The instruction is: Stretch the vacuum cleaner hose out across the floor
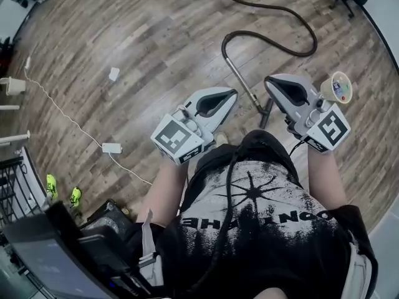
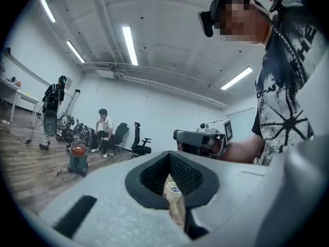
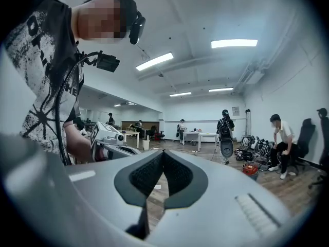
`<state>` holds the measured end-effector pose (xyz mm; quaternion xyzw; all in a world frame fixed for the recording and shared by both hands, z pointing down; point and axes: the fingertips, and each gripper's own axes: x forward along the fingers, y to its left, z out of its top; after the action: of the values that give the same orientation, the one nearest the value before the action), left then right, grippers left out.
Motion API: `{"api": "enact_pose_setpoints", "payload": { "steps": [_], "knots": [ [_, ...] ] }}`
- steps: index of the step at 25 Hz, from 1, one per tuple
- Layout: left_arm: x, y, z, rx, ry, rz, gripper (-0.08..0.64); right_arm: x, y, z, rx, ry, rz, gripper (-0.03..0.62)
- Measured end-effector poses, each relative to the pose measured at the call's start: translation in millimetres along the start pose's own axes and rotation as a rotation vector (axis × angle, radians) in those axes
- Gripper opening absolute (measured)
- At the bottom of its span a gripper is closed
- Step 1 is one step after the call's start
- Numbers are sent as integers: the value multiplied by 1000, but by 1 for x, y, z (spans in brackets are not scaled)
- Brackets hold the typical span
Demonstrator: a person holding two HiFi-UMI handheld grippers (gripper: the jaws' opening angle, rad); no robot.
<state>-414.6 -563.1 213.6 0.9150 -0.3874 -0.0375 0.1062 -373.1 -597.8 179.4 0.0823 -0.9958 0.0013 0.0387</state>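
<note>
- Wood-plank floor (image 1: 156, 36) fills the head view. Open room, with desks and other people far back in both gripper views.
- Person (image 1: 262, 217) in a black printed tee stands over it, one hand-held gripper in each hand, both held out level in front of the body.
- Vacuum cleaner hose (image 1: 274, 8): black, lying on the floor ahead of the person. It runs in from the top edge, swings right, then loops back left in a curl, so it isn't straight.
- Vacuum body (image 2: 77, 158): green with an orange top, standing on the floor well off from the grippers, near a seated person (image 2: 104, 130).
- Left hand-held gripper (image 1: 232, 95): jaws pressed together, nothing pinched, and clear of the hose.
- Right hand-held gripper (image 1: 271, 83): jaws also pressed together and empty. It sits just right of the wand and above it, not touching.
- Metal wand (image 1: 243, 83): comes off the hose curl and slants down towards the person between the two grippers, ending in a dark nozzle (image 1: 267, 114).
- White power adapter (image 1: 112, 147) lies on its white cable (image 1: 62, 111), on the floor to the left, well apart from the hose.
- Paper cup (image 1: 336, 87) is just beside the right gripper. Can't tell what it rests on.
</note>
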Motion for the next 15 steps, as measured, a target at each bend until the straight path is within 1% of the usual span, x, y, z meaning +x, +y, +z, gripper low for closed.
{"api": "enact_pose_setpoints", "payload": {
  "steps": [4, 7, 12, 15],
  "knots": [
    [18, 13, 1, 4, 17, -30, 0, -1, -20, -3, 14, -2, -28, 9],
    [34, 29, 4, 9, 27, -26, 0, 1, -43, -7, 23, -4, -31, 9],
    [76, 62, 20, -3, 42, -21, 0, 10, -97, -8, 55, -19, -16, 9],
    [106, 83, 34, 8, 51, -23, 0, 18, -131, -6, 62, -30, 12, 9]
  ]
}}
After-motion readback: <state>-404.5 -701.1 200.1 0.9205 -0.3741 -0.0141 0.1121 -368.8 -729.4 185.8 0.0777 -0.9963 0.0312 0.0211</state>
